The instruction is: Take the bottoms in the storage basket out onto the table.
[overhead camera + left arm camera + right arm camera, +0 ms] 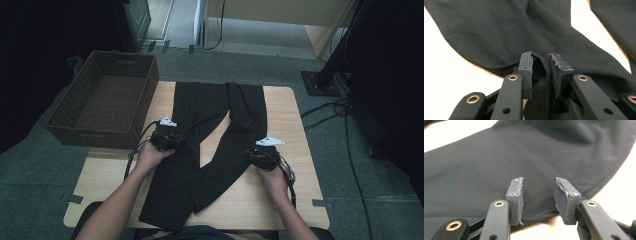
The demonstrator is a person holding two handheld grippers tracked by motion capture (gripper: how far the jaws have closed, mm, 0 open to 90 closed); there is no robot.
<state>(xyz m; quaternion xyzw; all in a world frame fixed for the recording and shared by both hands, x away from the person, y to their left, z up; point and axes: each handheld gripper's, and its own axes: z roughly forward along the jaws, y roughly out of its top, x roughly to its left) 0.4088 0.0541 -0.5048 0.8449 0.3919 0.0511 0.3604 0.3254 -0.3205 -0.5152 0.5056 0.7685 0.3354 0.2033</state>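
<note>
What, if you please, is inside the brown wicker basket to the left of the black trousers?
The basket shows only its bare woven floor, with nothing in it. Its near wall hides the strip of floor right behind it, so a small flat thing there could go unseen.

My left gripper [169,136] and right gripper [264,152] are black, each topped by a grey three-cornered plate, trailing black cables, with brass-ringed rivets and frayed grey pads [518,195]; my forearms are bare.

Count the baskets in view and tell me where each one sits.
1. A brown woven basket sits at the table's far-left corner, left of the black trousers and beyond the left gripper. None shows elsewhere; the dark edges could hide more.
</note>
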